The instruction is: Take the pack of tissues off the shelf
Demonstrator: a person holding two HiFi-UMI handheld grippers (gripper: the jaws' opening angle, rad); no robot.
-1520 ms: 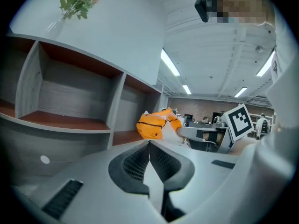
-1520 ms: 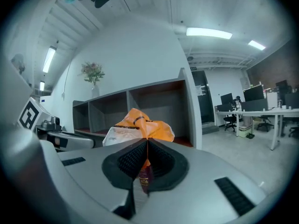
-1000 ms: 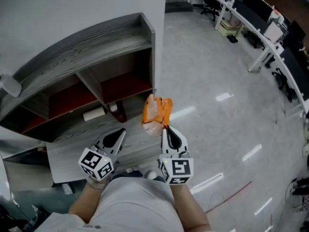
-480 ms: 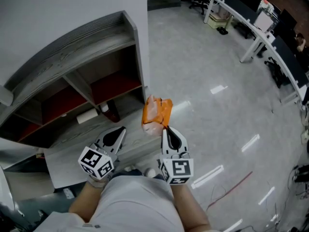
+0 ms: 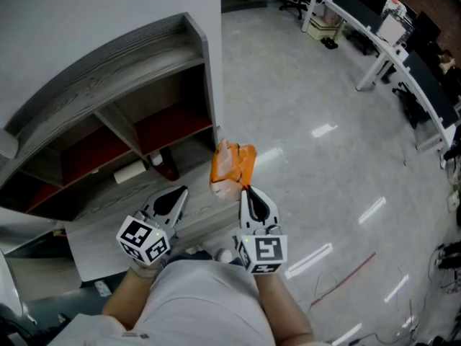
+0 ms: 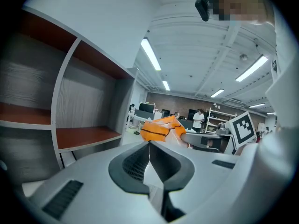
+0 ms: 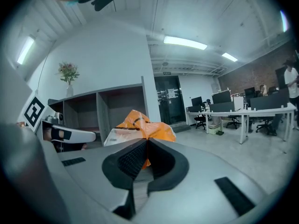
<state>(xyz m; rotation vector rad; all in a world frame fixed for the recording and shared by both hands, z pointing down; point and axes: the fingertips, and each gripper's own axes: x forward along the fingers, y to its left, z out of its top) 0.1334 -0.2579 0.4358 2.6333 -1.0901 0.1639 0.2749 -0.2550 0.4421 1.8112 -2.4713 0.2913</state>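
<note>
Since one second ago, the shelf [image 5: 108, 63] has shifted toward the left edge of the head view, and more of the floor [image 5: 338, 215] now shows to its right. Over the last half second almost nothing has changed. Both tools keep the same place in front of your body.

1. Shelf. Its compartments stand open. A white roll [image 5: 130, 171] and a dark bottle-shaped item [image 5: 166, 166] lie on the lower board. No tissue pack is on any board that shows.

2. Pack of tissues [image 5: 232, 166]. The orange and white pack is clear of the shelf. It is held in the air above the floor, near the shelf's right end and not touching it.

3. Right tool [image 5: 243, 189]. Its jaws are clamped on the lower edge of the pack. In the right gripper view the pack rises above the jaw tips.

4. Left tool [image 5: 180, 193]. Its jaws are together with nothing between them. It hangs near the right tool, apart from the pack.

Task status: treat the removal as done, since the pack is already off the shelf and gripped. The task names no destination, so little appears to remain. Maintain your grip on the thin wrapper edge, as it may slip.
</note>
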